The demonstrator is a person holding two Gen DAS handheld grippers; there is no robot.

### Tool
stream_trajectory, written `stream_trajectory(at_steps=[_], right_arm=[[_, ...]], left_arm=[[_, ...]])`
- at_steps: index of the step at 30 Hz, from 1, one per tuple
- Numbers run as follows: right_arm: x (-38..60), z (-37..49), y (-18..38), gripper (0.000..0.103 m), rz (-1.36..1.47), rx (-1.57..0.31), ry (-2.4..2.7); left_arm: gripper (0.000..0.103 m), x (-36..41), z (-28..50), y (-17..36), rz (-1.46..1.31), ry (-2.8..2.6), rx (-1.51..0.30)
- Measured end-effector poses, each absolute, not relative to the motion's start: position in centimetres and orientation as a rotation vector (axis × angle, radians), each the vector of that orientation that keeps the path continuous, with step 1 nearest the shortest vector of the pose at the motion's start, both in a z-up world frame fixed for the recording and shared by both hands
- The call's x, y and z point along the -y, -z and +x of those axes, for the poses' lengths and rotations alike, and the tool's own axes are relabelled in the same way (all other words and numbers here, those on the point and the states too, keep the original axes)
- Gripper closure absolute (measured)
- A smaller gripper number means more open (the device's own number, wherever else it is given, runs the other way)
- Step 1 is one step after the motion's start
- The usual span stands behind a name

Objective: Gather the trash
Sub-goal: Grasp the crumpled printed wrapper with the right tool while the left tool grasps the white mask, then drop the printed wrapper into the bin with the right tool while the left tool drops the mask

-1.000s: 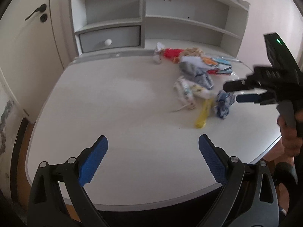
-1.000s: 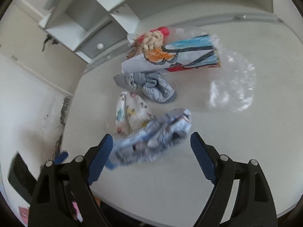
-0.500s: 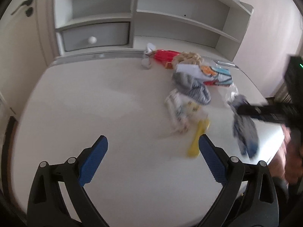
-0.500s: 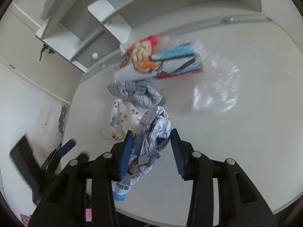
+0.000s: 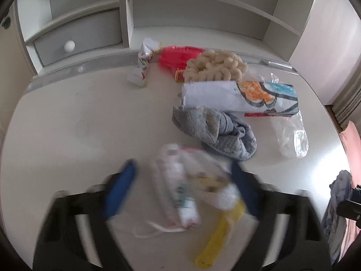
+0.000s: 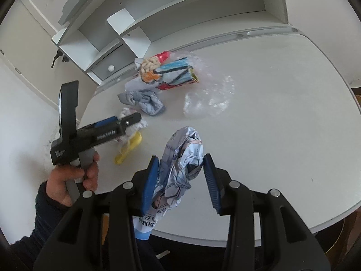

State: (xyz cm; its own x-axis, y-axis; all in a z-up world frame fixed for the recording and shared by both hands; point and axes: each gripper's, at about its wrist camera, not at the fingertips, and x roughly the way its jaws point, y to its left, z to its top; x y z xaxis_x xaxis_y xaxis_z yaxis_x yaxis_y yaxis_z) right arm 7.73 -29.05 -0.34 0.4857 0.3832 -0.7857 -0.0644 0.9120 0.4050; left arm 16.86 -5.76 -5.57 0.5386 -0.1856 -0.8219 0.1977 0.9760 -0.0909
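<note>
My right gripper [image 6: 180, 180] is shut on a crumpled printed wrapper [image 6: 182, 160] and holds it above the white desk [image 6: 282, 124]. My left gripper [image 5: 182, 189], blurred by motion, is open with its fingers on both sides of a white patterned wrapper [image 5: 178, 180] that lies on the desk [image 5: 67, 124]. A yellow wrapper [image 5: 216, 237] lies just in front of it. In the right wrist view the left gripper [image 6: 126, 122] reaches over that same wrapper [image 6: 135, 127] and the yellow one [image 6: 128, 148].
Farther back lie a grey cloth [image 5: 216, 131], a drawn-on paper box [image 5: 243, 97], a clear plastic bag [image 5: 291, 135], a beige knotted thing [image 5: 216, 65], a red packet [image 5: 178, 56] and a small white packet [image 5: 144, 61]. Shelves with a drawer [image 5: 76, 40] stand behind.
My left gripper has moved forward over the white patterned wrapper. My right gripper, shut on the crumpled wrapper, has lifted it and drawn back to the right.
</note>
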Motion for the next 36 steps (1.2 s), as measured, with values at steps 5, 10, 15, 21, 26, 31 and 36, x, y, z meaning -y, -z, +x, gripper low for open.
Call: stream_trajectory(at_steps=[5,10,15,21,26,31,36], right_arm=[[30.3,6.9,0.5,0.062,0.34,-1.011,-0.255],[32.8,5.8,0.4,0.062,0.348,-0.986,-0.209],[37.9,3.0,0.4,0.062,0.36,-0.944,-0.099],[47.5,-3.8,1.5,0.062,0.443,-0.886,0.135],[55.3,-10.8,3.2,0.062,0.467,-0.855,0.391],[61.2,-15.6,7.2,0.062,0.493,-0.915,0.591],[65.2,-19.2,12.2,0.062,0.545,-1.024,0.693]], left_arm=[[0.072,4.6,16.1,3.9,-0.006,0.232,-0.945],[0.072,3.0,13.9,0.8,-0.005,0.205,-0.874],[0.072,6.6,11.3,-2.1,0.025,0.299,-0.811],[0.072,19.6,7.5,-2.1,0.119,0.6,-0.779],[0.072,33.2,2.4,0.2,0.233,0.898,-0.787],[0.072,43.5,-2.9,3.7,0.338,1.112,-0.811],[0.072,50.9,-6.5,9.0,0.441,1.238,-0.891]])
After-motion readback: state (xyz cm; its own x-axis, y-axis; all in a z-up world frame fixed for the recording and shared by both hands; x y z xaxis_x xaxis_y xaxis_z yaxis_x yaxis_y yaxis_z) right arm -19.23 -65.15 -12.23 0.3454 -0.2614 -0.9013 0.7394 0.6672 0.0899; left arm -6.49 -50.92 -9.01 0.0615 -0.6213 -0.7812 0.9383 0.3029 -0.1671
